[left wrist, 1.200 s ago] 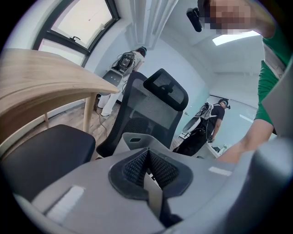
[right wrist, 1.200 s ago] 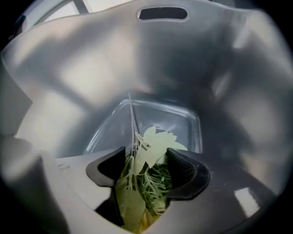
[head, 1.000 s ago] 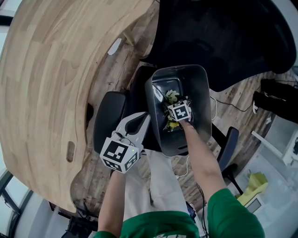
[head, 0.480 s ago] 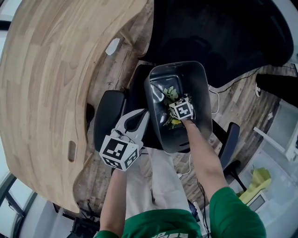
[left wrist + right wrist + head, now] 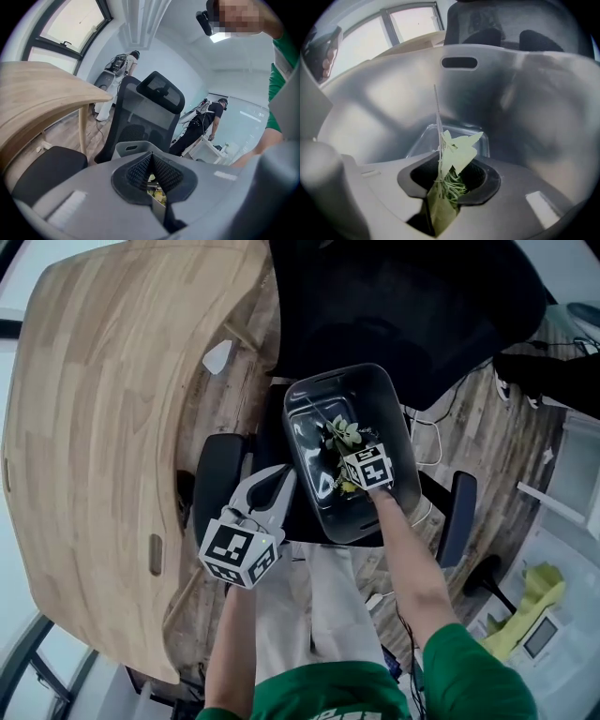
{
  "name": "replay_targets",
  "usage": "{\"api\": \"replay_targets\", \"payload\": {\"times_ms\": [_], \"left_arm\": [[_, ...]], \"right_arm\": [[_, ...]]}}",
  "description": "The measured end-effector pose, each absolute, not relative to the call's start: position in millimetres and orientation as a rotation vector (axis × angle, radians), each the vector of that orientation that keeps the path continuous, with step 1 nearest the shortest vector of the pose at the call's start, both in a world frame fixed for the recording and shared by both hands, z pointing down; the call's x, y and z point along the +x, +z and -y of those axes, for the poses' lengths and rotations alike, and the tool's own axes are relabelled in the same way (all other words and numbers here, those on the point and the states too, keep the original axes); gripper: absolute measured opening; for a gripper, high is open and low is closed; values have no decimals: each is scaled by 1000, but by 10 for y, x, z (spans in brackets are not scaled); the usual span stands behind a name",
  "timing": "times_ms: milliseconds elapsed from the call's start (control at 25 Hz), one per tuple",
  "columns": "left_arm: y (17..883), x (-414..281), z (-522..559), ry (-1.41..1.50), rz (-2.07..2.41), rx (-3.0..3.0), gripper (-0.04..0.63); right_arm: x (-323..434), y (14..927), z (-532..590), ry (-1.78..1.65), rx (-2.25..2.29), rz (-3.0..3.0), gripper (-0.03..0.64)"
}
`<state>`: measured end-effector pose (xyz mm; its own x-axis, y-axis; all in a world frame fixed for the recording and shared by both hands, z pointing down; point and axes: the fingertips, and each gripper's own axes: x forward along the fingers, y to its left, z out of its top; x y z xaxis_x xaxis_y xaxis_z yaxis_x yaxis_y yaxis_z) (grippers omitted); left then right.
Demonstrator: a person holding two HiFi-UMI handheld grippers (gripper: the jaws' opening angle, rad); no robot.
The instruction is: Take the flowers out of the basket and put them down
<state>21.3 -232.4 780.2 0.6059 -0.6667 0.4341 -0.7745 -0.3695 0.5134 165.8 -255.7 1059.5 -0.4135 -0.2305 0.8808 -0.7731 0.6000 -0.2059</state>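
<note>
Flowers [image 5: 452,159] are pinched in the right gripper [image 5: 450,182], its jaws just closing inward; left gripper [image 5: 153,163] jaws clamp the basket [image 5: 400,442] wall

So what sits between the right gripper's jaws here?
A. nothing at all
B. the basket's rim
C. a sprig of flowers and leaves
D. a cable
C: in the right gripper view the right gripper, whose jaws have just been closing, pinches the green flowers by their stems, inside the basket.
</note>
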Motion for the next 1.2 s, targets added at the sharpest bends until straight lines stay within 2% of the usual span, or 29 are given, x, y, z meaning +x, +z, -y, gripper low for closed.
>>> {"api": "replay_targets", "payload": {"times_ms": [560, 920, 1200], "left_arm": [[7212, 238, 2264, 196, 1104, 2237, 18], [6367, 288, 2421, 159, 1085, 2332, 18], [5390, 417, 2624, 82, 1081, 2419, 18]], "right_arm": [[1769, 9232, 2853, 747, 1146, 2166, 107], [1843, 7604, 3147, 606, 1325, 2309, 103], [2106, 6066, 3337, 538, 1507, 2427, 101]]}}
